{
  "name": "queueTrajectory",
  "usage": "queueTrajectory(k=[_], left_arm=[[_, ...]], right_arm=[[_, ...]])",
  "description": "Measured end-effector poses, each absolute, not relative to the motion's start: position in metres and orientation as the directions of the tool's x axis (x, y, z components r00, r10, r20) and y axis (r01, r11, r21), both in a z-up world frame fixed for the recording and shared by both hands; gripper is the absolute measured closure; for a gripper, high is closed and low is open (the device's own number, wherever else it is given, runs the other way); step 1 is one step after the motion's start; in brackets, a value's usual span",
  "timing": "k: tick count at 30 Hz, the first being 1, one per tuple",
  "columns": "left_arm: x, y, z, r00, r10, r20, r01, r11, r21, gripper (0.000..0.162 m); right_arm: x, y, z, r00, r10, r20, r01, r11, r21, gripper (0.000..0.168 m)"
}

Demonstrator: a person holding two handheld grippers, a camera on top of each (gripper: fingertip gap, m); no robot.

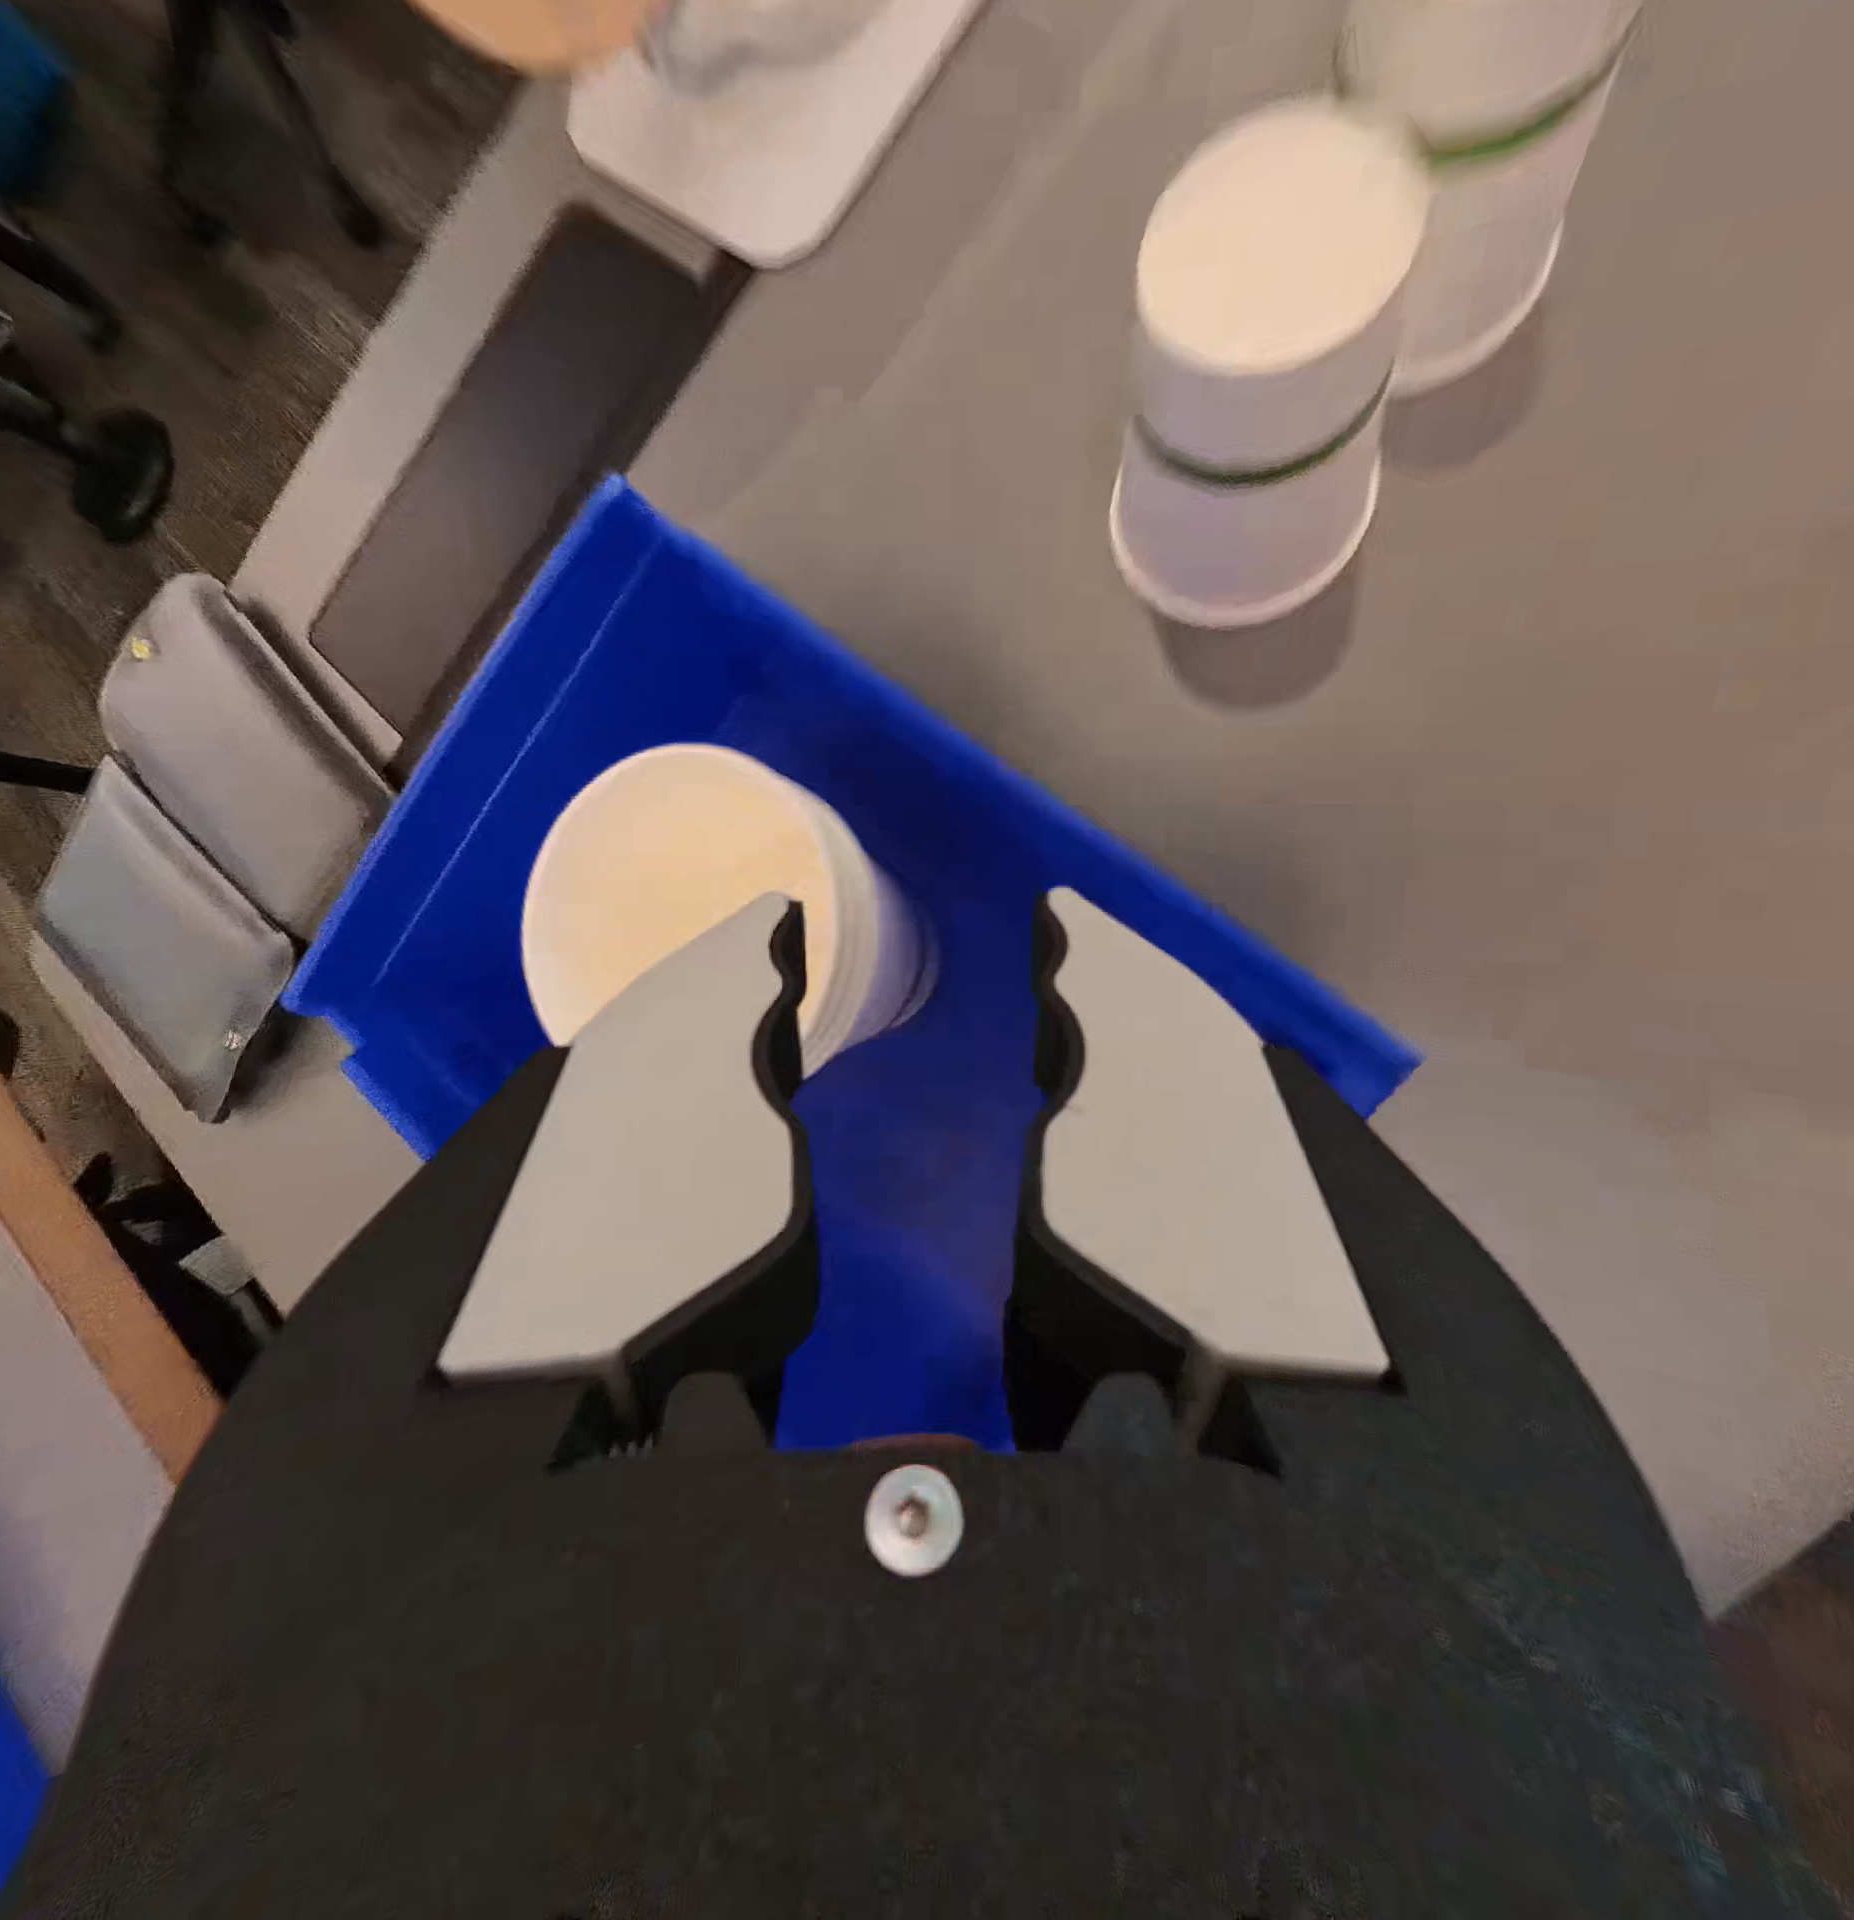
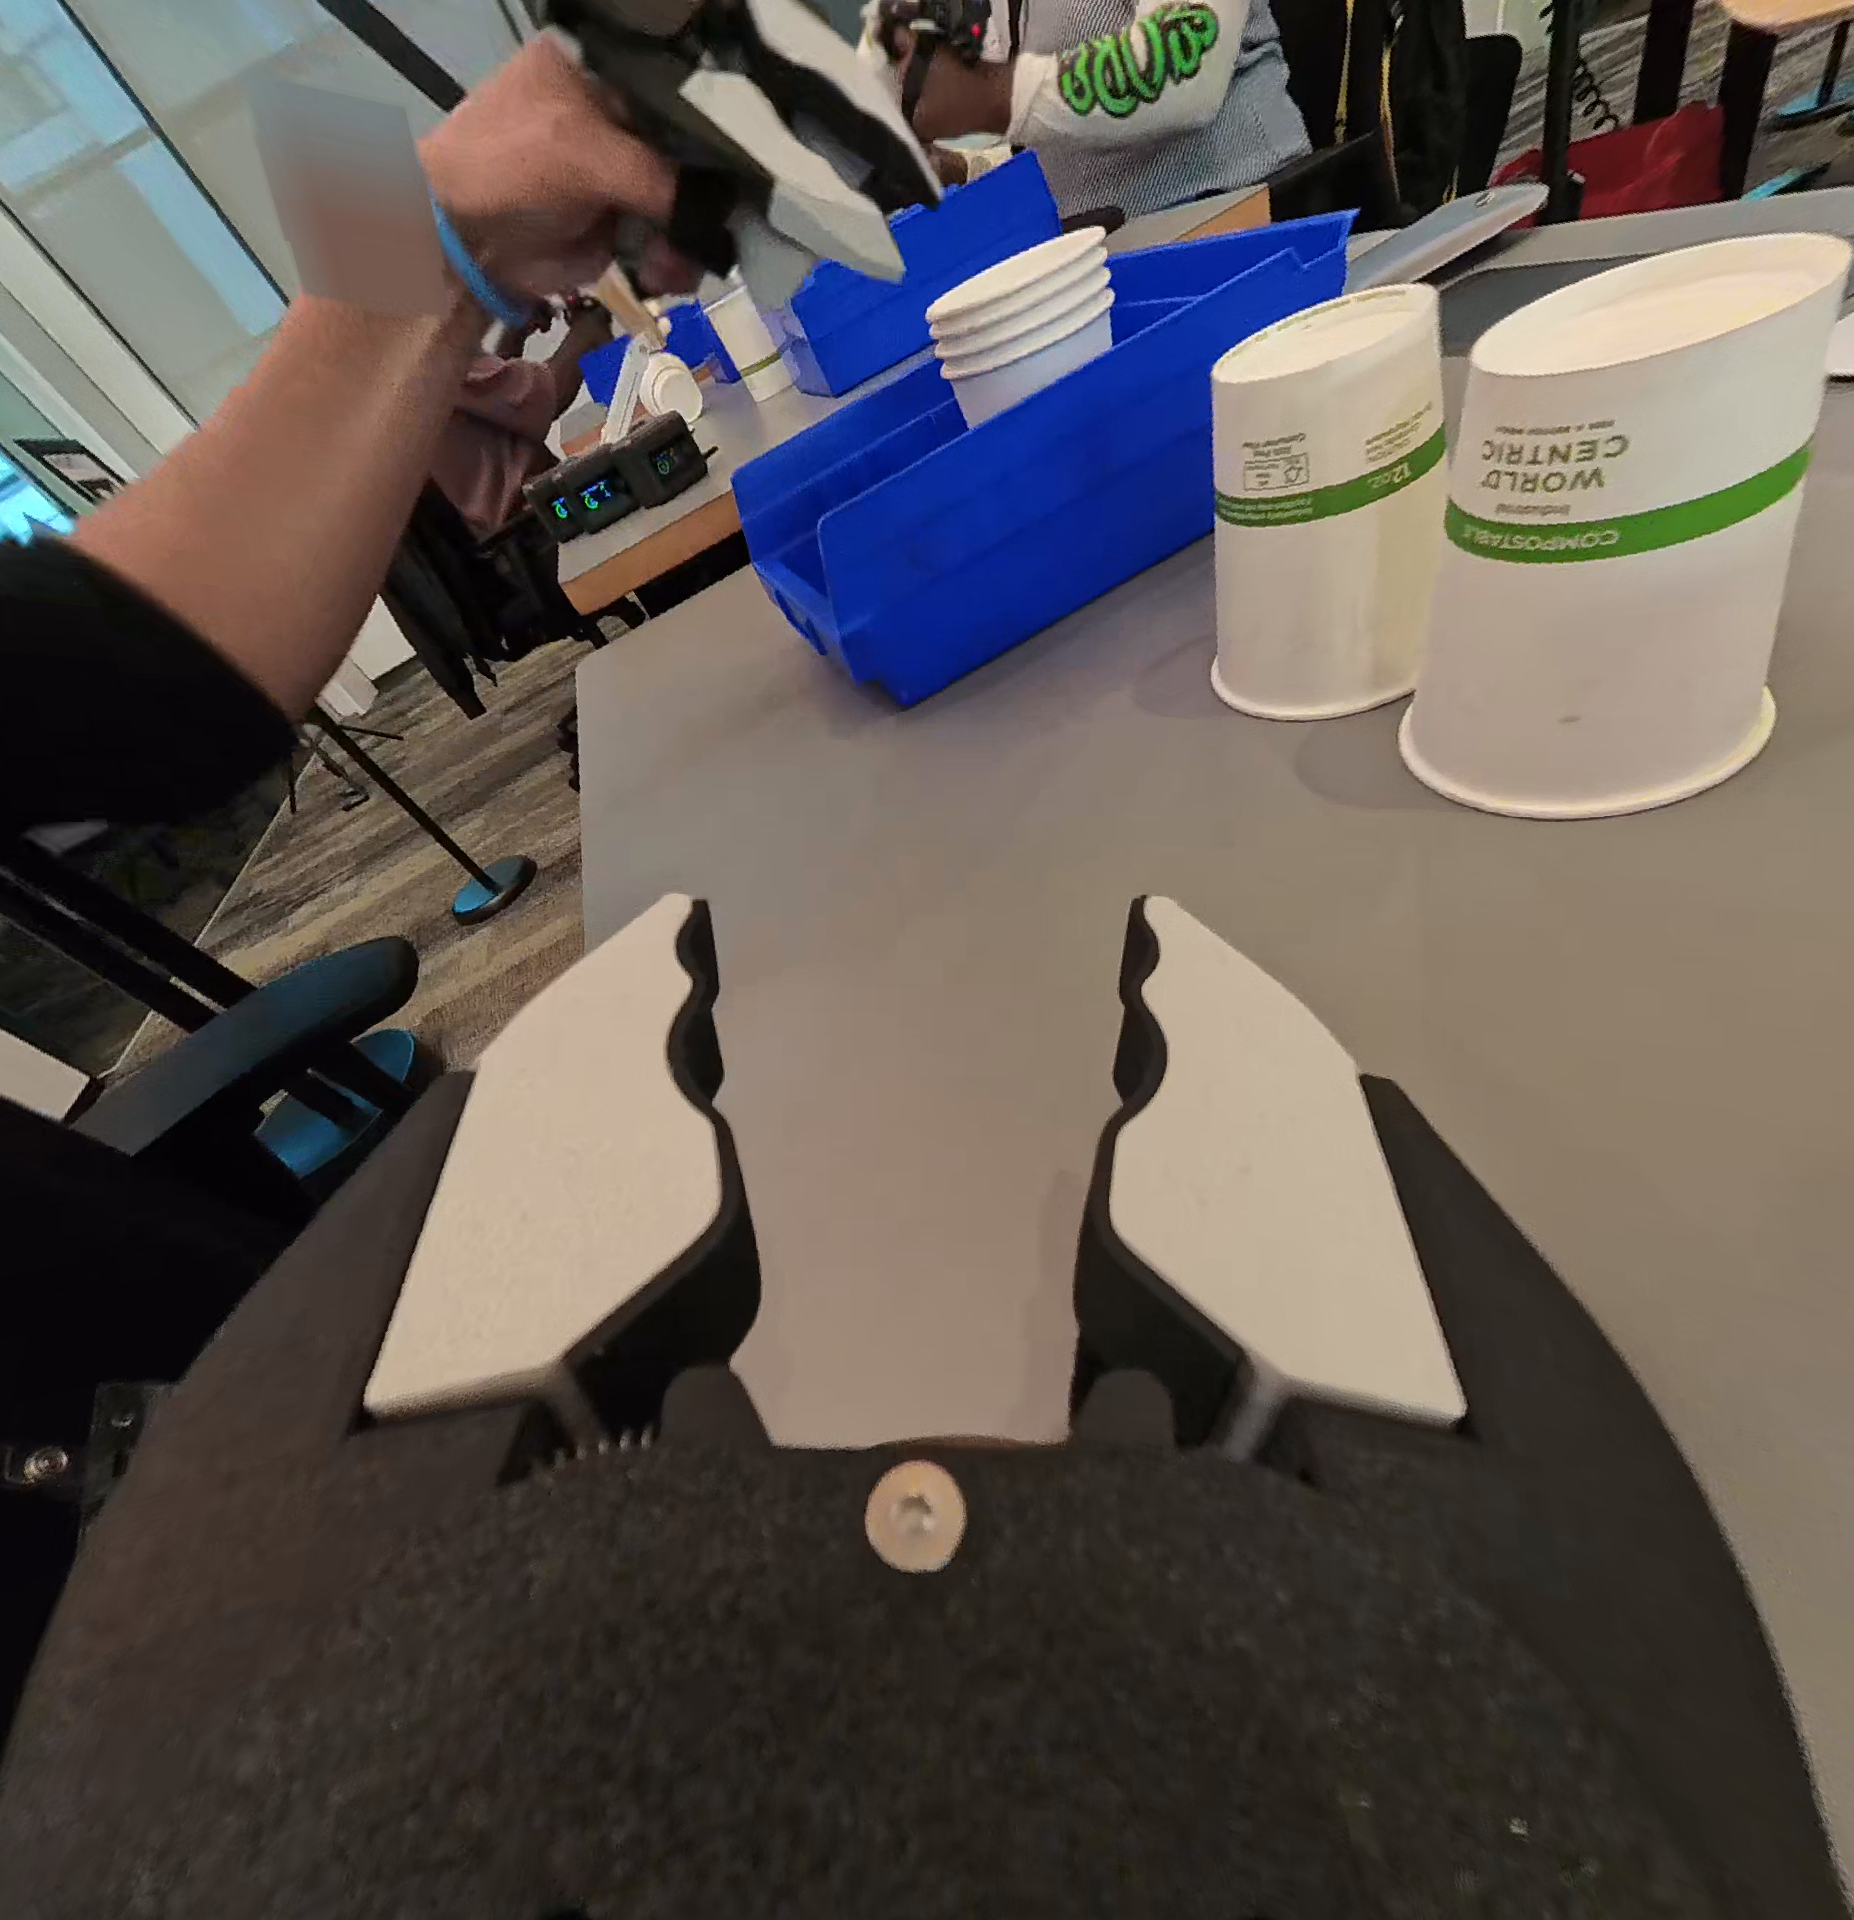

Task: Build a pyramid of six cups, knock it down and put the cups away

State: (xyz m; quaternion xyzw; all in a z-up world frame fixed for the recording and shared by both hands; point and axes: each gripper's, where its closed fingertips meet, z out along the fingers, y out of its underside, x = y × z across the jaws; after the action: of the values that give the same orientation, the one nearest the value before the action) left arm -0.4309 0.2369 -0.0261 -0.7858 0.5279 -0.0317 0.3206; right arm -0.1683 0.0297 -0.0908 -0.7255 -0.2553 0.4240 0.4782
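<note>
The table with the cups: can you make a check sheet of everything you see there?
Surface: grey table, mostly bare near the right gripper.
Job's things: stack of nested cups upside down in the blue bin; two cups upside down on the table beside it.
Clutter: nothing seen on this table.
Grippers: left gripper open, above the bin; right gripper open, empty, over bare table.
Cables: nothing seen.
Surroundings: more blue bins on another table, a person behind, chair at left.
</note>
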Motion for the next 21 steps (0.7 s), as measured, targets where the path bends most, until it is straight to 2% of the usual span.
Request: queueTrajectory(k=[4, 8, 13, 15, 17, 21], left_arm=[[-0.449, 0.25, -0.047, 0.333, -0.919, -0.214, -0.898, -0.24, -0.368, 0.133], [-0.452, 0.257, -0.052, 0.322, -0.934, -0.156, -0.903, -0.253, -0.348, 0.137], [-0.461, 0.261, -0.068, 0.277, -0.943, -0.185, -0.944, -0.231, -0.235, 0.139], [-0.459, 0.258, -0.069, 0.271, -0.95, -0.156, -0.943, -0.23, -0.242, 0.152], [-0.453, 0.256, -0.066, 0.273, -0.953, -0.128, -0.931, -0.229, -0.283, 0.15], [-0.453, 0.257, -0.061, 0.281, -0.952, -0.126, -0.928, -0.235, -0.29, 0.15]], right_arm=[[-0.17, 0.029, -0.092, 0.504, 0.777, -0.378, -0.038, -0.418, -0.908, 0.095], [-0.169, 0.029, -0.093, 0.498, 0.774, -0.391, -0.047, -0.427, -0.903, 0.095], [-0.17, 0.029, -0.093, 0.492, 0.776, -0.394, -0.045, -0.429, -0.902, 0.096], [-0.171, 0.028, -0.093, 0.487, 0.777, -0.399, -0.047, -0.433, -0.9, 0.096], [-0.172, 0.027, -0.094, 0.484, 0.779, -0.398, -0.042, -0.434, -0.9, 0.096], [-0.172, 0.026, -0.093, 0.481, 0.781, -0.399, -0.042, -0.434, -0.9, 0.096]])
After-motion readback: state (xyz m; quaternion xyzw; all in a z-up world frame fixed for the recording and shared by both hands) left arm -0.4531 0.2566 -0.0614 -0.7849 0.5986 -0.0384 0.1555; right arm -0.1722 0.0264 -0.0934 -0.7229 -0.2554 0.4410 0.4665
